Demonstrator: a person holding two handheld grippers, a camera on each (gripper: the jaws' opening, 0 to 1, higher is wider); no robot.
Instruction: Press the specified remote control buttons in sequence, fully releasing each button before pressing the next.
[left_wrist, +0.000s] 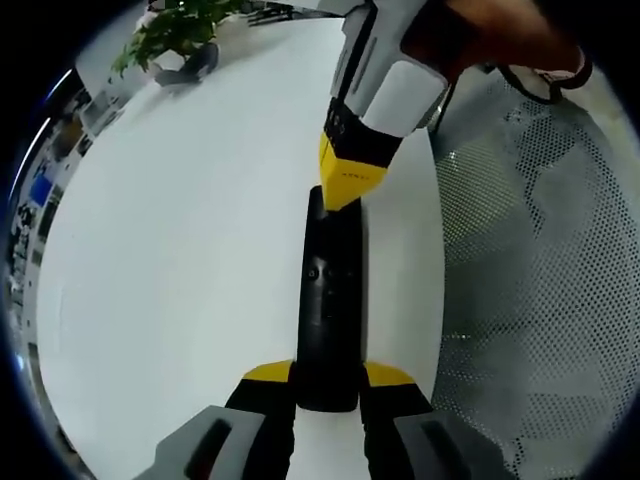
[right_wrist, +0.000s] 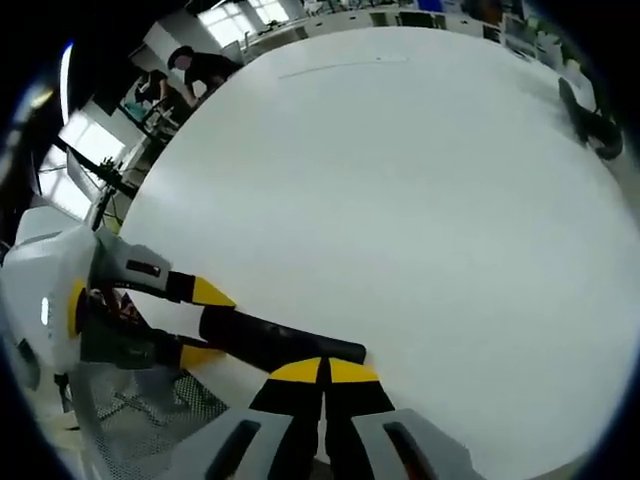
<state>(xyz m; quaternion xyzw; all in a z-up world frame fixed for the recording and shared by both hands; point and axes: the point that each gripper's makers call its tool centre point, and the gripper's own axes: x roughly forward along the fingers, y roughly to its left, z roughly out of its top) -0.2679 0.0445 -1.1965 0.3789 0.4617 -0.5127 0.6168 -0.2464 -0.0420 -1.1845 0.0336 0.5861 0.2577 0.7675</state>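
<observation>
In the left gripper view, a potted plant (left_wrist: 172, 38) stood at the far left corner of the white table (left_wrist: 180, 260), well apart from everything else. Toward the middle, the black remote control (left_wrist: 328, 310) lay lengthwise near the table's right edge, its near end clamped between the yellow-tipped jaws of the left gripper (left_wrist: 328, 385), which pressed against both of its sides. At the remote's far end the right gripper (left_wrist: 348, 185) came down from above, its yellow tips closed together and touching the top of the remote. A hand (left_wrist: 480, 35) held that gripper's grey body at the upper right. Right of the table's edge lay a grey mesh surface (left_wrist: 540, 300) with small holes. In the right gripper view, a person (right_wrist: 205, 68) in dark clothes leaned over a desk in the far upper left, beyond the table (right_wrist: 400, 200). Lower left, the left gripper (right_wrist: 205, 320) reached in from the side with its jaws set on either side of the remote (right_wrist: 280, 340), holding one end while the remote ran rightward across the table's near edge. At the bottom middle, the right gripper (right_wrist: 325, 372) showed its two yellow tips pressed together with nothing between them, resting just at the remote's free end. At the far right edge a dark object (right_wrist: 590, 120) sat on the table, too blurred to make out.
</observation>
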